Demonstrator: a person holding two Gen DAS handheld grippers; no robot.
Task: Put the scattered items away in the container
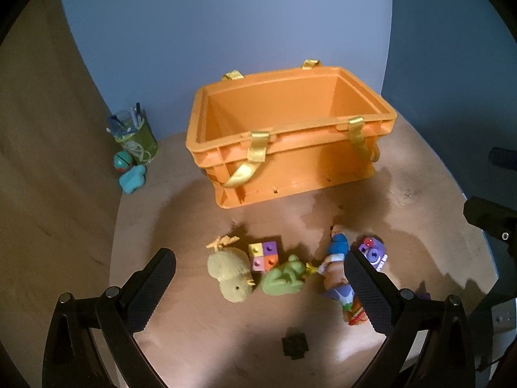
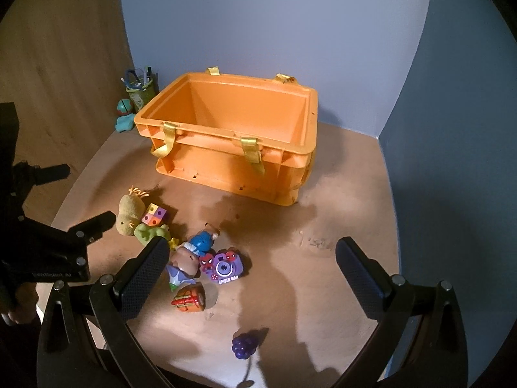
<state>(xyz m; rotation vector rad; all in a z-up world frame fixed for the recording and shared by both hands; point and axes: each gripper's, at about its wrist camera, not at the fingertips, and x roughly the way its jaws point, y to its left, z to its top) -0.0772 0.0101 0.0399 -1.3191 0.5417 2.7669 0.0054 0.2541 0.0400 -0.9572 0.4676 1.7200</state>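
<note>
Orange plastic crate (image 1: 290, 158) stands empty at the back of the table (image 1: 194, 323), while the toys lie in a loose row in front of it: plush chick (image 1: 231, 274), colour-block cube (image 1: 263, 255), green frog (image 1: 284, 276), a figurine (image 1: 336, 268), Spider-Man toy camera (image 2: 223, 265) and purple grapes (image 2: 245, 346). Left gripper (image 1: 258, 291) hangs wide over chick and frog, holding nothing. Right gripper (image 2: 252, 278), equally wide and empty, looks the nearer to the camera and grapes.

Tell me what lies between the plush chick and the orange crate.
Bare tabletop; nothing lies between the plush chick and the orange crate, clearest in the left wrist view.
</note>
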